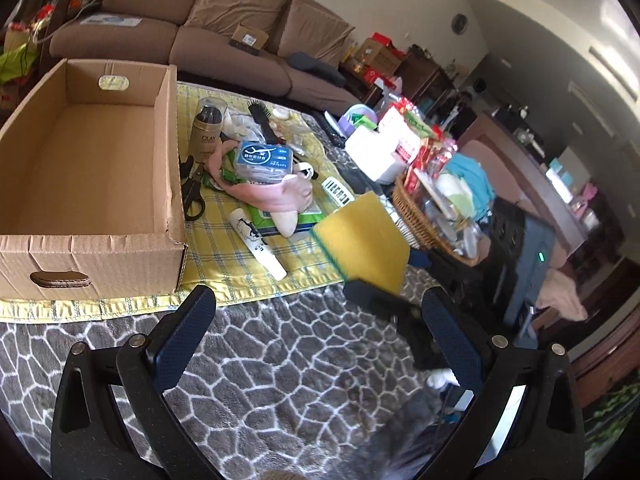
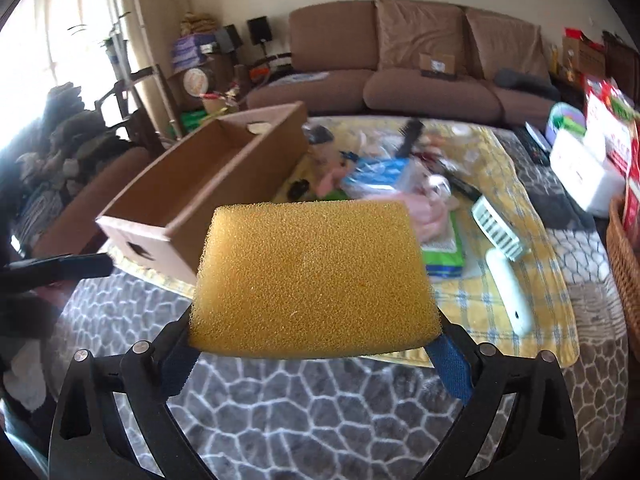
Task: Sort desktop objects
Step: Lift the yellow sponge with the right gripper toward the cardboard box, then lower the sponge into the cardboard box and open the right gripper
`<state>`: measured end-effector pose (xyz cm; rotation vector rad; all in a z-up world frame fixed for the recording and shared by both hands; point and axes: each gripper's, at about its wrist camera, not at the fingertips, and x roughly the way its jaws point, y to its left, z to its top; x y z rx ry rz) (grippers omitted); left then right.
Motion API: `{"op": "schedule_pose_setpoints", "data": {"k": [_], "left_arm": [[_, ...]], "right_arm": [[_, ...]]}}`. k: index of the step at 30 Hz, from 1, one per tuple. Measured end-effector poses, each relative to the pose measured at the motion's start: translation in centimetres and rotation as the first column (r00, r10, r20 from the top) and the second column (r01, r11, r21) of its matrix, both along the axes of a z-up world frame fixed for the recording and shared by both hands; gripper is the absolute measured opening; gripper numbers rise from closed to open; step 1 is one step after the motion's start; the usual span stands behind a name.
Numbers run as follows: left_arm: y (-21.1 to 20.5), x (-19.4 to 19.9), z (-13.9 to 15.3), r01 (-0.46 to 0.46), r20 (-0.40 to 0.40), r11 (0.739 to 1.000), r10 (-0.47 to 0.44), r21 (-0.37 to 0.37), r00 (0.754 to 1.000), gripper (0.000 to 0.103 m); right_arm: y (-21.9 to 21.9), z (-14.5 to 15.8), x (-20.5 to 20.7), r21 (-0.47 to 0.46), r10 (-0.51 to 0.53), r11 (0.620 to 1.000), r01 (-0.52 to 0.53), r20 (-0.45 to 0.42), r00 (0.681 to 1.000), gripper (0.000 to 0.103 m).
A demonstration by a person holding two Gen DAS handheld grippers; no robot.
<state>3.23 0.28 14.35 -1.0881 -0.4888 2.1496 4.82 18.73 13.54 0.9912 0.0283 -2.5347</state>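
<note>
A yellow sponge (image 2: 312,276) with a green scouring side (image 1: 362,240) hangs in the air, and my right gripper (image 2: 312,320) is shut on it, its blue pads (image 2: 452,368) pressing the two ends. My left gripper (image 1: 318,296) stands wide open and empty over the grey patterned blanket (image 1: 280,360). An open, empty cardboard box (image 1: 80,160) sits at the left on a yellow checked cloth (image 1: 224,264). Beside it lie an Olay bottle (image 1: 206,132), scissors (image 1: 192,188), a blue pack (image 1: 262,158), a white tube (image 1: 260,244), a hairbrush (image 1: 262,120) and a pink cloth (image 1: 276,192).
A wicker basket (image 1: 424,220) full of packets stands at the right edge of the table, with a white box (image 1: 376,152) behind it. A brown sofa (image 1: 224,32) runs along the far side. A white slotted piece (image 2: 496,228) lies on the cloth.
</note>
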Motion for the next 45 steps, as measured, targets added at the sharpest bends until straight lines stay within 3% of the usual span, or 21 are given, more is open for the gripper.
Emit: {"op": "schedule_pose_setpoints", "data": {"k": [2,4,6,8,9,10,17,22,26,32,40,43,45], "left_arm": [[-1.6,-0.7,0.5,-0.008,0.073,0.996,0.001,0.091,0.997,0.1],[-3.2,-0.8,0.8,-0.007,0.116,0.986,-0.013,0.165,0.993,0.088],[-4.6,-0.6,1.1,-0.003,0.145,0.98,-0.026,0.2,0.989,0.066],[-5.9,-0.2,1.1,0.01,0.164,0.971,-0.051,0.239,0.985,0.05],[-6.8,0.1,1.2,0.013,0.165,0.965,-0.059,0.264,0.984,0.037],[-7.6,0.3,1.4,0.007,0.167,0.961,-0.055,0.277,0.984,0.032],[-13.4,0.2,3.0,-0.041,0.165,0.959,-0.006,0.279,0.986,0.031],[-16.8,-2.5,4.3,-0.058,0.169,0.966,0.015,0.253,0.985,0.03],[-18.3,-5.1,5.9,-0.059,0.153,0.979,0.029,0.195,0.988,0.03],[-18.7,-10.6,7.1,-0.057,0.149,0.992,0.039,0.113,0.988,0.03],[-19.3,-20.5,5.2,-0.071,0.209,0.997,0.063,0.031,0.976,0.032],[-19.5,-24.2,4.0,-0.091,0.215,0.995,0.098,-0.044,0.972,0.035],[-19.6,-26.3,3.5,-0.119,0.191,0.984,0.143,-0.13,0.971,0.043]], "right_arm": [[-2.8,1.7,2.1,0.012,0.068,0.998,-0.068,-0.056,0.996,0.1],[-5.3,3.1,4.0,0.023,0.118,0.993,-0.116,-0.1,0.988,0.1],[-7.2,4.3,5.3,0.016,0.157,0.988,-0.156,-0.132,0.979,0.1],[-9.0,5.2,6.1,0.024,0.184,0.983,-0.182,-0.152,0.971,0.1],[-9.8,5.5,6.3,0.029,0.192,0.981,-0.19,-0.152,0.97,0.1],[-10.6,5.6,6.2,0.038,0.198,0.98,-0.195,-0.142,0.97,0.1],[-15.7,6.7,5.7,0.027,0.242,0.97,-0.24,-0.114,0.964,0.1],[-19.7,7.8,3.2,0.02,0.26,0.966,-0.259,-0.084,0.962,0.101],[-21.4,8.3,0.3,-0.038,0.257,0.965,-0.259,-0.067,0.964,0.101],[-22.8,9.2,-4.8,-0.079,0.236,0.968,-0.239,-0.042,0.971,0.1],[-24.8,8.2,-14.5,-0.097,0.195,0.977,-0.189,0.05,0.98,0.1],[-25.3,6.7,-18.6,-0.131,0.175,0.978,-0.162,0.097,0.98,0.1],[-25.6,5.5,-21.3,-0.136,0.158,0.981,-0.14,0.128,0.979,0.1]]}}
